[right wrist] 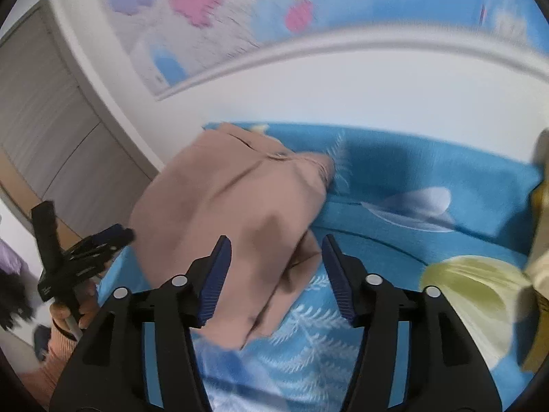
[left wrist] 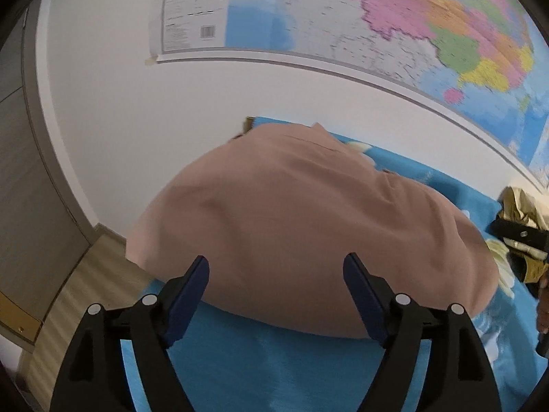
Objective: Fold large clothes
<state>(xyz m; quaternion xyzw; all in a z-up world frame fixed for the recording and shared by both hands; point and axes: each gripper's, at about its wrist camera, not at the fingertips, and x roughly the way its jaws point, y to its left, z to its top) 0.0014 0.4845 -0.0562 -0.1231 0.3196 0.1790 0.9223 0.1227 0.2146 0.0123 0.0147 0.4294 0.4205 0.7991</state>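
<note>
1. Left wrist view: the left gripper [left wrist: 276, 276] hangs at the bottom centre with its blue-padded jaws spread wide and nothing between them — free of the cloth, probably to let the fold settle. The salmon-pink fabric garment [left wrist: 291, 219] fills mid-frame as a smooth, rounded folded bundle on the blue patterned bedsheet [left wrist: 260, 364].

2. Right wrist view: the right gripper [right wrist: 276, 257] is parted too; the garment's lower corner [right wrist: 260, 312] lies between the pads, unpinched — likely just let go. It looks creased here, centre-left.
</note>
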